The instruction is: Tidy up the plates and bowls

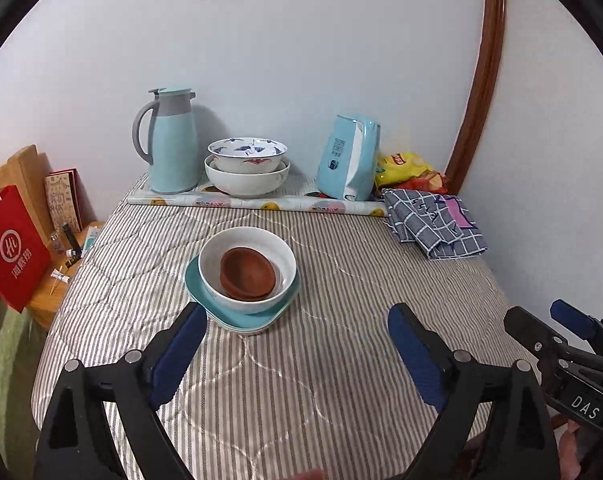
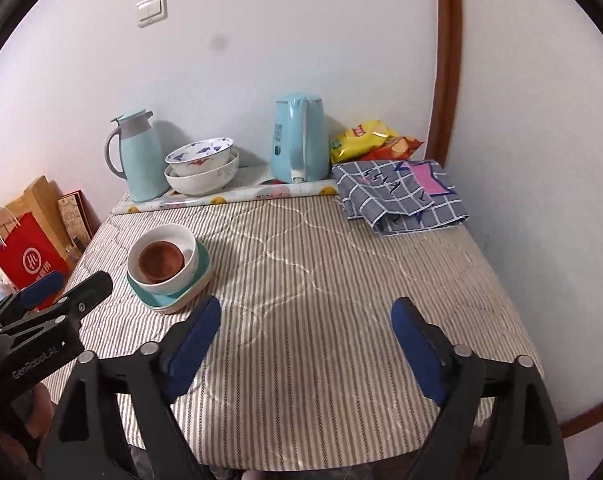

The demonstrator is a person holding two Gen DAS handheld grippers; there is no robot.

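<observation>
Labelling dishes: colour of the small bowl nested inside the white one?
Reddish-brown small bowl, clearest in the left wrist view.

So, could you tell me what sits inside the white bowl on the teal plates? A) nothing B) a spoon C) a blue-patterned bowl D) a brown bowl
D: a brown bowl rests inside the white bowl, which stands on the stacked teal plates.

I see soft, even indoor light in both views, with faint shadows beside the thermos (image 1: 172,142) and kettle (image 2: 299,142) on the wall (image 1: 301,60), mild sheen on the striped surface (image 2: 321,264), slightly soft focus, and heavy fisheye bending into black corners.
</observation>
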